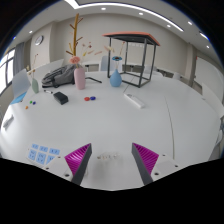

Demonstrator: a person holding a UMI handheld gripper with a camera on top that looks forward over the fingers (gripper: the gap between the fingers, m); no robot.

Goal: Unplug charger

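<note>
While the gripper (112, 160) hovers open and empty over the white table (120, 130), the charger cannot be made out; well beyond stand a pink vase (79, 76), blue vase (116, 76), black block (61, 98) and stool (132, 55).

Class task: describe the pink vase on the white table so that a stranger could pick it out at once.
On the white table, look far beyond the open gripper, to the row of things at the back. The pink vase stands there holding tall yellow stems; the blue vase beside it is paler, with white stems.
</note>
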